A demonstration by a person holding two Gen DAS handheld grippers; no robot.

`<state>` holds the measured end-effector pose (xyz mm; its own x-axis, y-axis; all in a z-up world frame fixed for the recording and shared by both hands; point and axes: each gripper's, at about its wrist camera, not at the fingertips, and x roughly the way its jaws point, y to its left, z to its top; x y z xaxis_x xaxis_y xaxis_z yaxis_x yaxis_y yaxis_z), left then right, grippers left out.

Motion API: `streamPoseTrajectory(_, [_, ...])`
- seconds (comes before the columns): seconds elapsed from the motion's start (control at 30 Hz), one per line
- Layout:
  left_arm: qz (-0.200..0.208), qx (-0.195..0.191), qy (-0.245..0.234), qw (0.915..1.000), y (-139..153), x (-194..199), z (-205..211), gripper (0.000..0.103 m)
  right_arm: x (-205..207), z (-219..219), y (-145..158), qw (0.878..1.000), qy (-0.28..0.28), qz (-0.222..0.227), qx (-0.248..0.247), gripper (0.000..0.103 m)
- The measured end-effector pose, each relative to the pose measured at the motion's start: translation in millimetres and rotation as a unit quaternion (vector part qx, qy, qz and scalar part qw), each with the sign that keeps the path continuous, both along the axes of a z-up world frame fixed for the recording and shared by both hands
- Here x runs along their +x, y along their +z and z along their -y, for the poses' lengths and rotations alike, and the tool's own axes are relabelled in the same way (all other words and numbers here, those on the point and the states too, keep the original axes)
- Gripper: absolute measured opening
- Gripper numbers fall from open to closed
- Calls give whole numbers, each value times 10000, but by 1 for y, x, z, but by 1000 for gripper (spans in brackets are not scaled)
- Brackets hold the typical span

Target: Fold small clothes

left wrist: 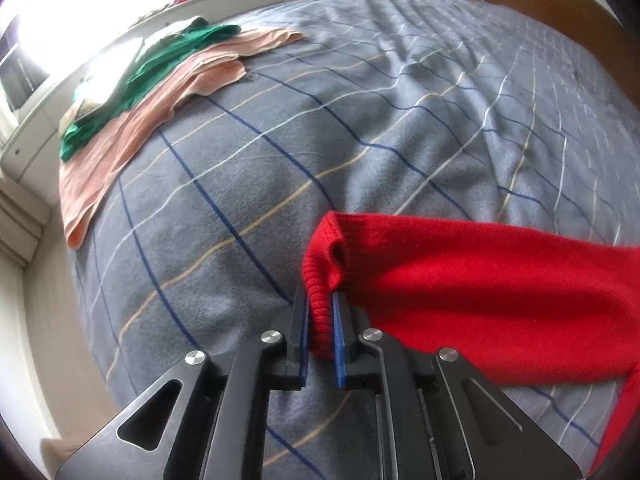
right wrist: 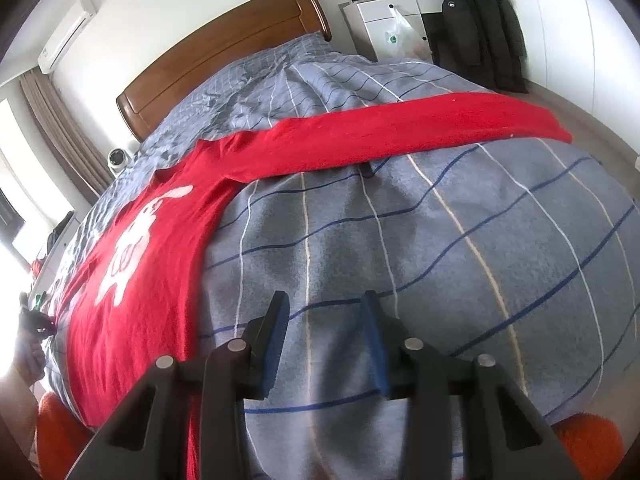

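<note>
Left gripper (left wrist: 321, 320) clamped on red sweater (right wrist: 132, 280) cuff (left wrist: 320, 264) for folding inward; right gripper (right wrist: 324, 320) open, empty above bed (right wrist: 440, 260).

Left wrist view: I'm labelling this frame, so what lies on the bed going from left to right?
pink towel with the green garment on top of it → bare grey checked blanket → left gripper pinching the ribbed cuff → red sweater sleeve running off to the right.
</note>
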<state>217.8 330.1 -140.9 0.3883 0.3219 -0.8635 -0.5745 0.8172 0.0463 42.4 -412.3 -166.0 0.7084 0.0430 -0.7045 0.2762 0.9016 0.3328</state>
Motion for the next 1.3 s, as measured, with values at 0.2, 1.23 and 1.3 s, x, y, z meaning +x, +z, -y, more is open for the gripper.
streamPoseTrajectory(0.2, [113, 73, -118, 9998, 3, -11, -3, 28, -2, -1, 1, 10000, -12, -11, -48, 37])
streamPoseTrajectory(1.23, [-422, -841, -4157, 9046, -19, -158, 249, 53, 6, -114, -28, 9579, 2411, -1477, 503, 53])
streamPoseTrajectory(1.3, [-423, -1200, -4181, 8994, -19, -154, 248, 4, 7, -114, -28, 9591, 2387, -1448, 476, 24])
